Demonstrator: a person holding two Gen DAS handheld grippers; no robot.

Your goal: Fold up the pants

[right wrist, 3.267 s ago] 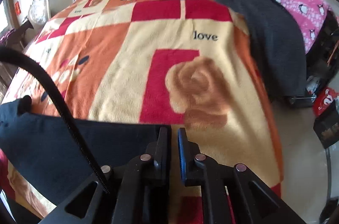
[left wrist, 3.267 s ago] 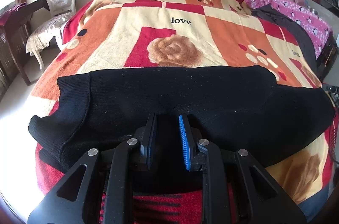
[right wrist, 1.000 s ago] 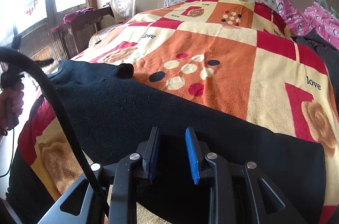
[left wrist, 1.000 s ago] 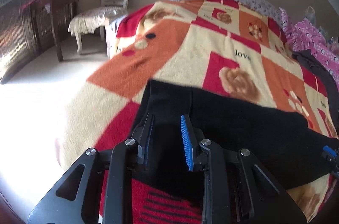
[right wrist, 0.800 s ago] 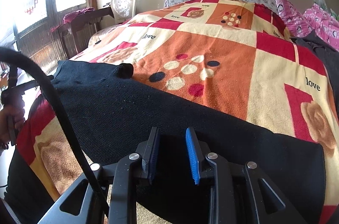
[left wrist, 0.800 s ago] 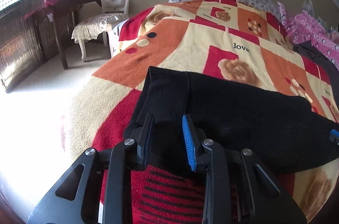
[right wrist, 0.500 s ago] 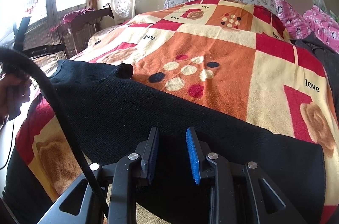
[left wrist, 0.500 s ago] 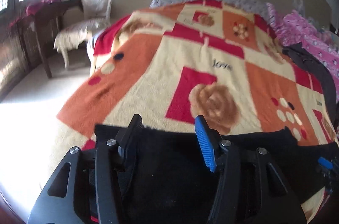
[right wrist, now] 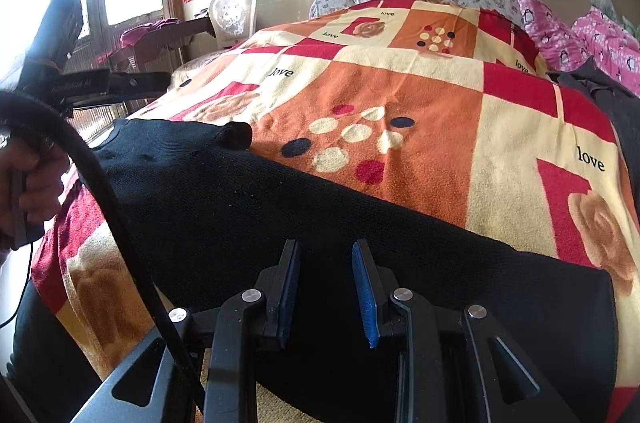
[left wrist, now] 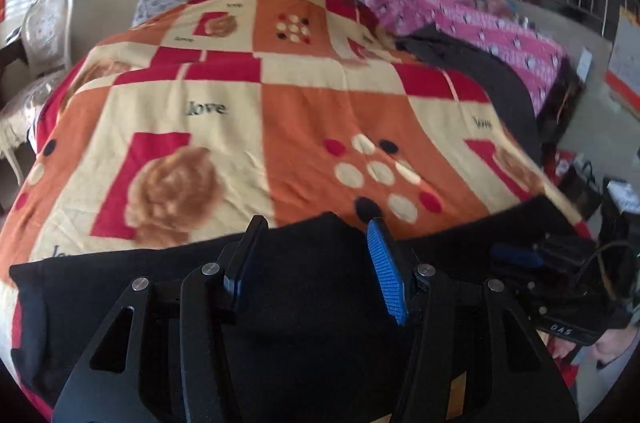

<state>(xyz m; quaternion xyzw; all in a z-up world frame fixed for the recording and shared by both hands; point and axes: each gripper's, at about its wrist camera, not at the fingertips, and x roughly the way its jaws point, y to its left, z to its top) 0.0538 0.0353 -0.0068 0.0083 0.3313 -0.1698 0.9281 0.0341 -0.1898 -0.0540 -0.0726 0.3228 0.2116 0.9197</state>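
Note:
Black knit pants (left wrist: pixel 312 303) lie folded lengthwise across the near edge of the bed, also in the right wrist view (right wrist: pixel 280 207). My left gripper (left wrist: pixel 316 255) is wide open above the pants' middle, holding nothing. My right gripper (right wrist: pixel 325 287) is open a little, its jaws standing over the near right part of the pants; the cloth lies flat below them, not pinched. The right gripper's body shows in the left wrist view (left wrist: pixel 560 287) at the pants' right end. The left gripper shows in the right wrist view (right wrist: pixel 92 83), held in a hand above the pants' left end.
The bed carries an orange, red and cream blanket (left wrist: pixel 304 111). A dark garment (left wrist: pixel 480 71) and pink bedding (left wrist: pixel 500 31) lie at the right. A white chair (right wrist: pixel 232 11) and a dark table (right wrist: pixel 160 39) stand left of the bed. A black cable (right wrist: pixel 112 207) crosses the right wrist view.
My left gripper has opened wide, lifted off the pants' left end and swung right toward the middle. The right gripper has barely moved.

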